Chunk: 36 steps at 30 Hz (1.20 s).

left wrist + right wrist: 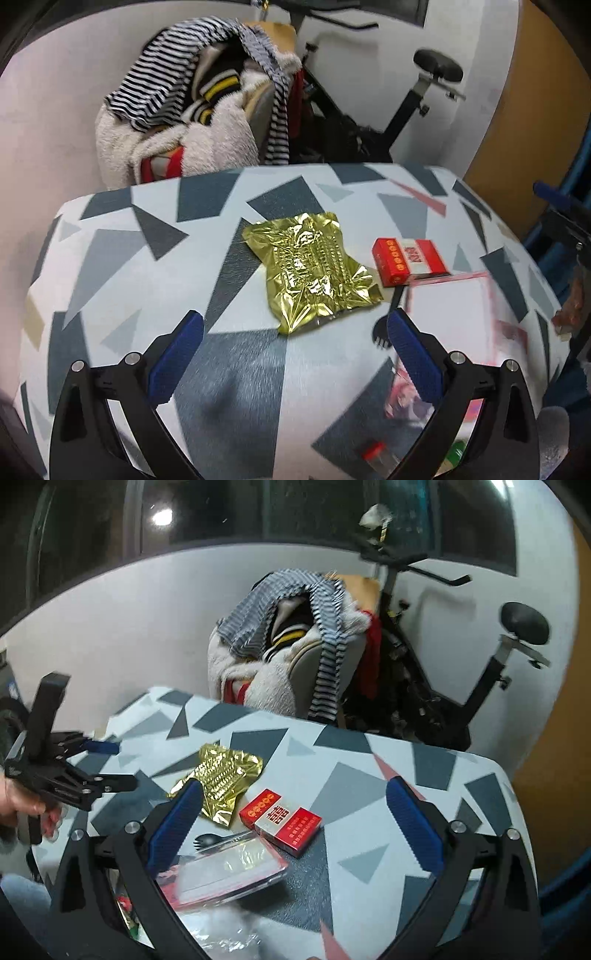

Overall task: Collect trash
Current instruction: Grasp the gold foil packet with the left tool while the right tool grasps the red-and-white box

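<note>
1. Because nothing is yet gripped, the left gripper (pixel 295 332) hangs over the table (pixel 110 258) with its jaws spread wide and empty; this width suits a flat, broad target.
2. Ahead of its fingertips, centred between them, the foil wrapper (pixel 312 271) lies flat and crumpled, so it looks like the likely first pick.
3. Right of the wrapper, touching its edge, sits the red box (pixel 406 260); just ahead of the right fingertip lies a black spork (pixel 384 328), partly under a clear bag (pixel 454 314).
4. In the right wrist view, the right gripper (pixel 295 797) is likewise wide open and empty, with the red box (pixel 280 821) between its fingers, just ahead.
5. No bin is in view.
</note>
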Motion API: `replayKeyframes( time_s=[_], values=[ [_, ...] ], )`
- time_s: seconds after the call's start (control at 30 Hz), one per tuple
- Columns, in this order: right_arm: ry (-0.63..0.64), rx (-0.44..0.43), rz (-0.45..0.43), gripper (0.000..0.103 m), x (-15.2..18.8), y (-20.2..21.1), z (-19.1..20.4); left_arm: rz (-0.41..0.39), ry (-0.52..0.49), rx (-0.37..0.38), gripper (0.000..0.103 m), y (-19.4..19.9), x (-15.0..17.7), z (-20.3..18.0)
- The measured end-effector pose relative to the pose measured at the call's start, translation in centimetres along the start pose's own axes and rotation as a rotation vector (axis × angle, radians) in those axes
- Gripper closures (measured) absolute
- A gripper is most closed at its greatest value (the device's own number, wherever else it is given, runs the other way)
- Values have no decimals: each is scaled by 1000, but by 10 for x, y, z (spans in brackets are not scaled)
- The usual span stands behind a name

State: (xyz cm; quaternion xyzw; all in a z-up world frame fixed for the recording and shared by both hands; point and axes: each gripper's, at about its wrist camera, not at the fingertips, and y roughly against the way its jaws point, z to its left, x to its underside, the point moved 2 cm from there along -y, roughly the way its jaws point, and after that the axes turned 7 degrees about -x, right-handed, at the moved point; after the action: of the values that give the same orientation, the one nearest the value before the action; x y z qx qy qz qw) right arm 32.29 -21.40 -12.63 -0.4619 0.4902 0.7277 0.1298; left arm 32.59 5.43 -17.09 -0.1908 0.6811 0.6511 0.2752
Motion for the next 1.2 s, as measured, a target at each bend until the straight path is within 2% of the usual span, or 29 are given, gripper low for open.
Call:
replayKeyframes(
  time_s=[0.17, 0.37, 0.4, 0.43, 0.47, 0.57, 0.73, 0.87, 1.0, 1.07, 1.13, 1.17, 1.2],
  values=[
    [14, 6, 84, 6, 5, -32, -14, 85, 51, 24, 6, -52, -14, -8],
    [26, -61, 167, 6, 11, -53, -30, 207, 188, 42, 6, -101, -21, -2],
    [43, -57, 173, 5, 10, -55, -30, 229, 205, 45, 10, -106, -19, -1],
    [61, -54, 189, 5, 8, -58, -30, 214, 197, 29, 29, -104, -19, -1],
    [75, -76, 224, 5, 6, -64, -29, 206, 171, 42, 42, -102, -19, -3],
    [135, -106, 349, 6, 0, -87, -20, 193, 163, 84, 52, -91, -19, 4],
    [270, -110, 529, 6, -4, -137, 5, 134, 154, 78, 55, -62, -16, 25],
    [353, -101, 613, 6, -3, -166, 24, 74, 146, 84, 55, -33, -13, 41],
    [384, -74, 707, 7, 6, -188, 30, 34, 162, 87, 55, -12, -5, 53],
    [389, -58, 757, 14, 12, -197, 29, 18, 173, 90, 55, -5, -1, 58],
    [376, -34, 808, 25, 19, -206, 25, 4, 178, 92, 55, 2, 4, 61],
    [356, -42, 805, 26, 18, -206, 24, -1, 177, 93, 55, 6, 6, 62],
    [320, -62, 803, 37, 16, -205, 23, -5, 175, 92, 55, 8, 7, 62]
  ],
)
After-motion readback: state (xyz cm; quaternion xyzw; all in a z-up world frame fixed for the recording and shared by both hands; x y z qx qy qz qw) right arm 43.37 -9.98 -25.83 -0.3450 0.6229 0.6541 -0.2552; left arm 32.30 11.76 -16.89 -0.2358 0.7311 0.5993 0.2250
